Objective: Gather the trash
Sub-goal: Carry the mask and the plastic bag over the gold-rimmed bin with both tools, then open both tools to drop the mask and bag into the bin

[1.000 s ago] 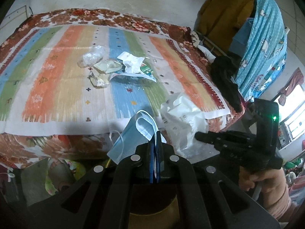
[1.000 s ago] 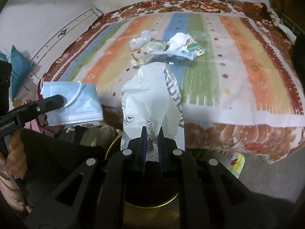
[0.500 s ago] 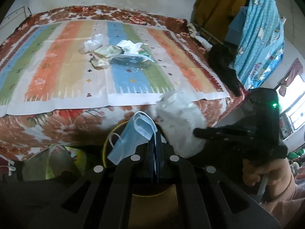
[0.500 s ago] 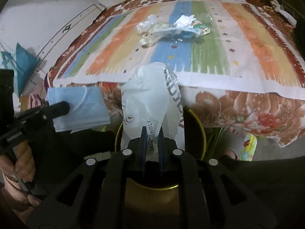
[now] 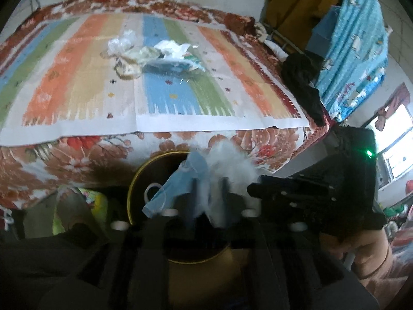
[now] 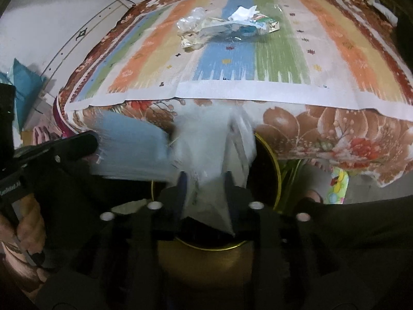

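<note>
Both grippers hang over a gold-rimmed dark bin (image 5: 144,178) (image 6: 273,165) below the bed's front edge. My left gripper (image 5: 207,193) has its fingers spread, and a blue face mask (image 5: 178,183) (image 6: 131,149) blurs between them above the bin. My right gripper (image 6: 205,188) is also spread, and a white plastic bag (image 6: 206,149) (image 5: 232,165) blurs between its fingers over the bin. More trash (image 5: 155,54) (image 6: 222,28) lies in a heap on the striped bedcover: clear wrappers, crumpled paper and a packet.
The bed (image 5: 77,155) with a floral sheet fills the middle of both views. Dark clothes (image 5: 302,82) hang at its right corner beside a blue curtain (image 5: 353,38). A teal cushion (image 6: 23,82) lies at the left.
Both grippers dropped lower over the bin and opened their fingers. The mask and the white bag now blur as they slip loose.
</note>
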Available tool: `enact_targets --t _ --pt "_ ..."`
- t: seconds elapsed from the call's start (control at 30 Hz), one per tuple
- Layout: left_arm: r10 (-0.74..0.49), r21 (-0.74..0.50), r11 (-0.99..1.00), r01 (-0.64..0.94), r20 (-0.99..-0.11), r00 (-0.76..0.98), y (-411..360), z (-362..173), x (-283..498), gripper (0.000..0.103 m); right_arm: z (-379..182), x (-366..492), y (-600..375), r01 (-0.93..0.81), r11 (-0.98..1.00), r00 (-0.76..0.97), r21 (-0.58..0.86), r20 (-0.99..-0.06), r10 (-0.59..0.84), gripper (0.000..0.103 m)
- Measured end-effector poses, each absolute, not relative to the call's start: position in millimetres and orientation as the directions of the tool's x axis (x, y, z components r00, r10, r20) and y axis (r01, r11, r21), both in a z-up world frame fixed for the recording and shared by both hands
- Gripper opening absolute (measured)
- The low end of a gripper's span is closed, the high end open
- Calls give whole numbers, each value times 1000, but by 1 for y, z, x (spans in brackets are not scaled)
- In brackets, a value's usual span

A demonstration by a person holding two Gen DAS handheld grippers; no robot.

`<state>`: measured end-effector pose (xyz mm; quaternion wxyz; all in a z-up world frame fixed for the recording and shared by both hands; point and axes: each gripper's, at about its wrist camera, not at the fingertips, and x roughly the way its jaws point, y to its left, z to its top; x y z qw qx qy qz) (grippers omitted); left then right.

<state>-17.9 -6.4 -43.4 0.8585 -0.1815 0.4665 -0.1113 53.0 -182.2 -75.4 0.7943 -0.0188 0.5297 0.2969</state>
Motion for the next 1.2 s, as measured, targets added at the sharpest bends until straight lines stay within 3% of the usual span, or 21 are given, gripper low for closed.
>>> enact_targets --t 0.47,0.93,1.2 --pt "-336 -421 907 -26 -759 558 3 -42 -18 34 -74 58 -181 -485 816 250 316 -844 475 45" --pt "-290 -407 908 -100 -783 550 20 -35 9 50 -61 73 -174 -504 804 264 316 -830 492 56" --pt "-206 -339 931 -136 -795 571 32 -20 31 63 -33 104 -166 -533 808 337 251 -812 476 71"
